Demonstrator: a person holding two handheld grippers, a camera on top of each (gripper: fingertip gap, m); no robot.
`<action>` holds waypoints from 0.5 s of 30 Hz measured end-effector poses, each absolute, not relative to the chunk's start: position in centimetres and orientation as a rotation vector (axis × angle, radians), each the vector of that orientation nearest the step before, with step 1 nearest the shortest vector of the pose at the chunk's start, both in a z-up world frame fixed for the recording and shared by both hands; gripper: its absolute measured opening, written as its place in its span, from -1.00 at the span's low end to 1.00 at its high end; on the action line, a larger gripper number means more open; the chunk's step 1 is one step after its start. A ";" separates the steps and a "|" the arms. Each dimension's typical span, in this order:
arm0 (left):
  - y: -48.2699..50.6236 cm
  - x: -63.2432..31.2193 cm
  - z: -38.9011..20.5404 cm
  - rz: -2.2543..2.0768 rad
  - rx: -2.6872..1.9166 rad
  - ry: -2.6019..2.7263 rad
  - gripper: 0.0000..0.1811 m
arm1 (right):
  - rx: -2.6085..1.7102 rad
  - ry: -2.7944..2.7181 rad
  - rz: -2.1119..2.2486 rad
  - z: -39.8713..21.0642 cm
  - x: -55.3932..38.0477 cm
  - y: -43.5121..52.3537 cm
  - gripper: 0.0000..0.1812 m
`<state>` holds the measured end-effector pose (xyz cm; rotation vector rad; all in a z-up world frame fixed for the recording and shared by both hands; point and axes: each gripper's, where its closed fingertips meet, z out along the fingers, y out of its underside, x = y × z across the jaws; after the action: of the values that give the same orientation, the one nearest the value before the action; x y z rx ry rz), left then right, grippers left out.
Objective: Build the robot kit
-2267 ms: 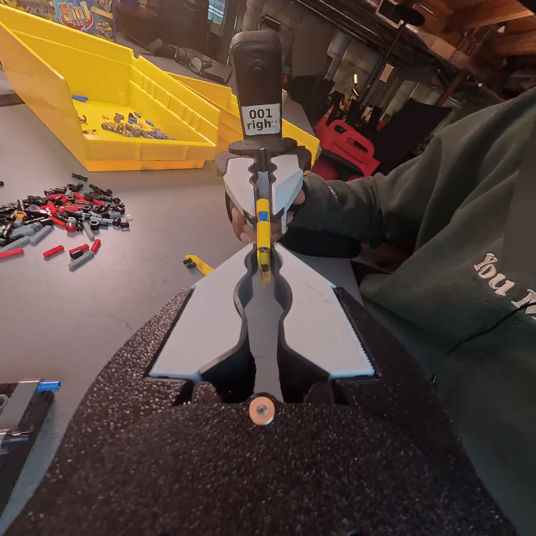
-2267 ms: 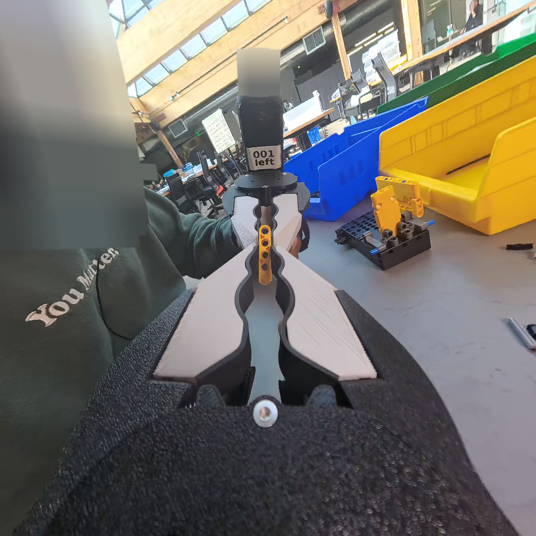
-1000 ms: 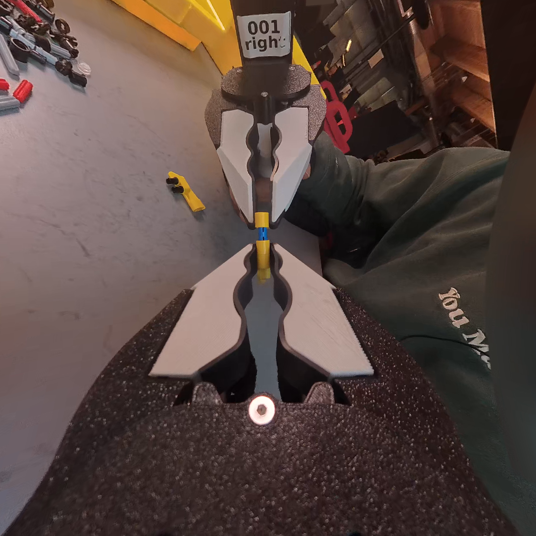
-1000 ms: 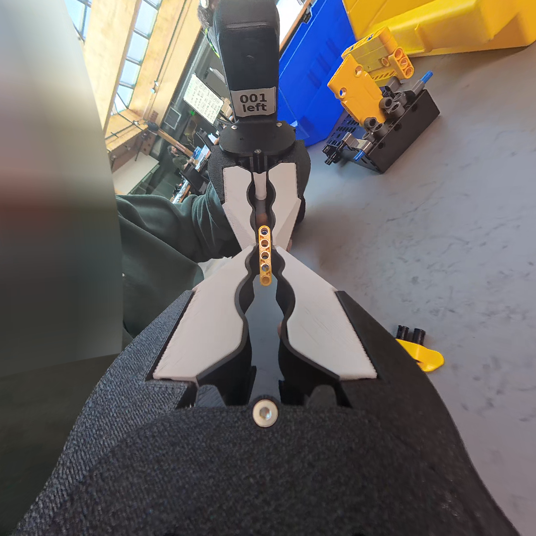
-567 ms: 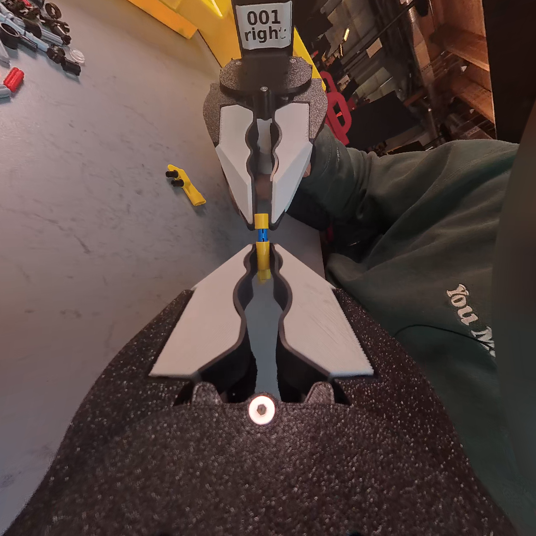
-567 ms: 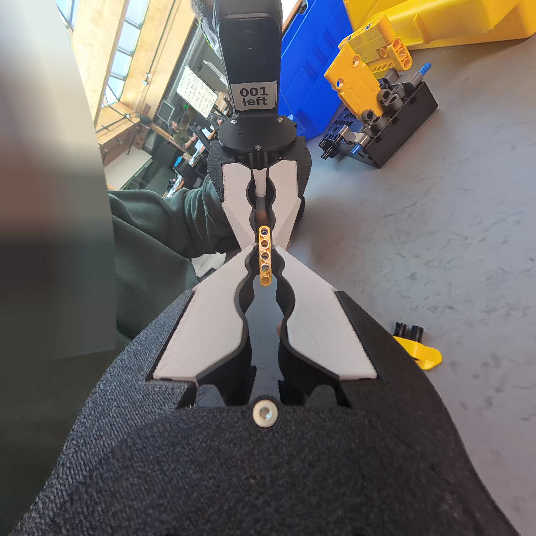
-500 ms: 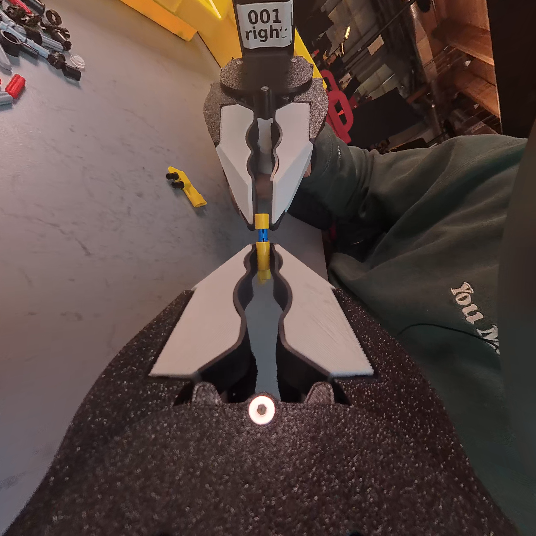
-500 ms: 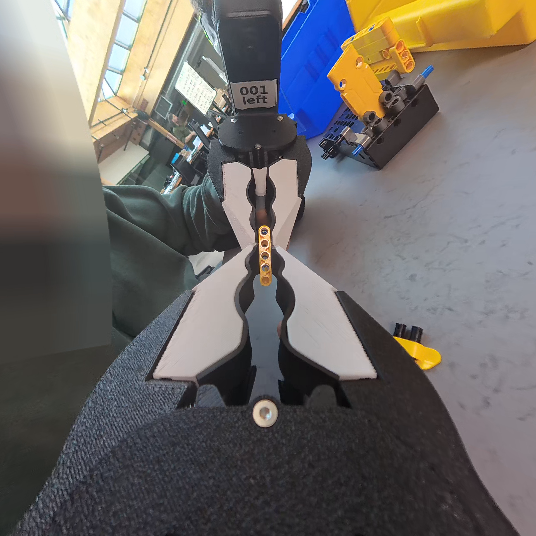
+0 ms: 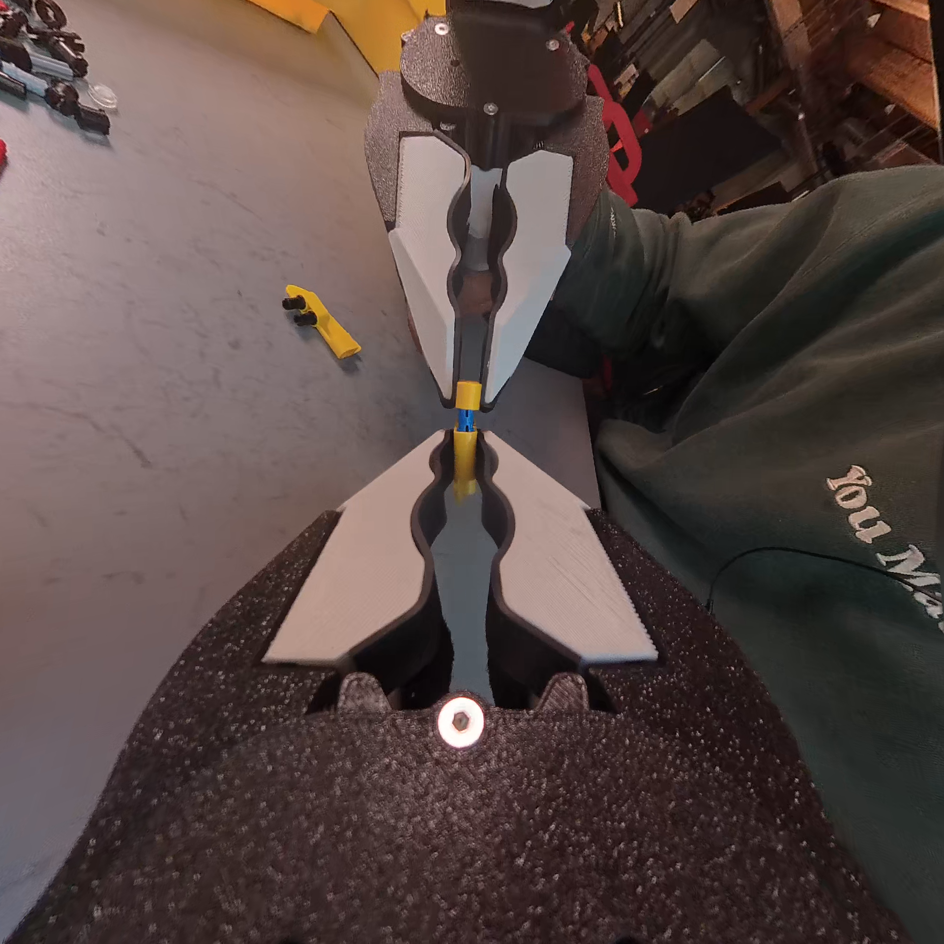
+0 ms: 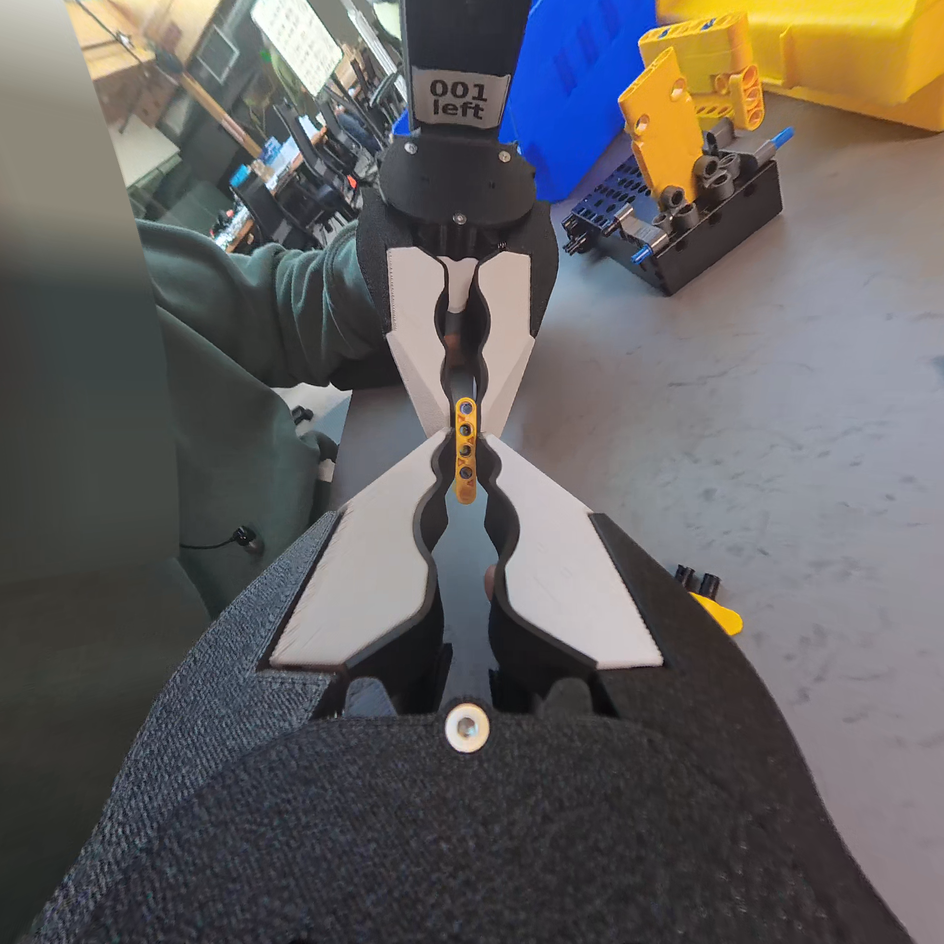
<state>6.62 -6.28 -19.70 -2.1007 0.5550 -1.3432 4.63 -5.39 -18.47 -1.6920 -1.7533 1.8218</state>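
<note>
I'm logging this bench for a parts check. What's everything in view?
holed beam: one, yellow, in right claw tips
short piece: one, yellow, in left claw tips
pin: one, blue, between those two
loose piece: one, yellow with black pins, on grey table
small parts: several, mostly black, table's far corner
block build: one, black base, yellow panels, on table
blue bin: one, behind build
yellow bin: one, beside it
sleeves: two, green, behind claws
left claw, right claw: white-fingered, both shut

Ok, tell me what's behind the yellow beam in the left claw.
Beyond the yellow beam in the left claw, a blue pin joins it to a yellow piece shut in the right claw. How deep the pin goes into either is covered.
</note>
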 end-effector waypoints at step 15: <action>-7.1 7.8 -20.8 -1.080 -2.151 0.805 -0.95 | -1.633 -1.968 1.700 -19.5 5.8 -6.6 -0.93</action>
<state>7.82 -7.10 -20.82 -2.1514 0.8051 -1.0802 5.77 -6.60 -19.48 -1.6332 -1.9682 1.6997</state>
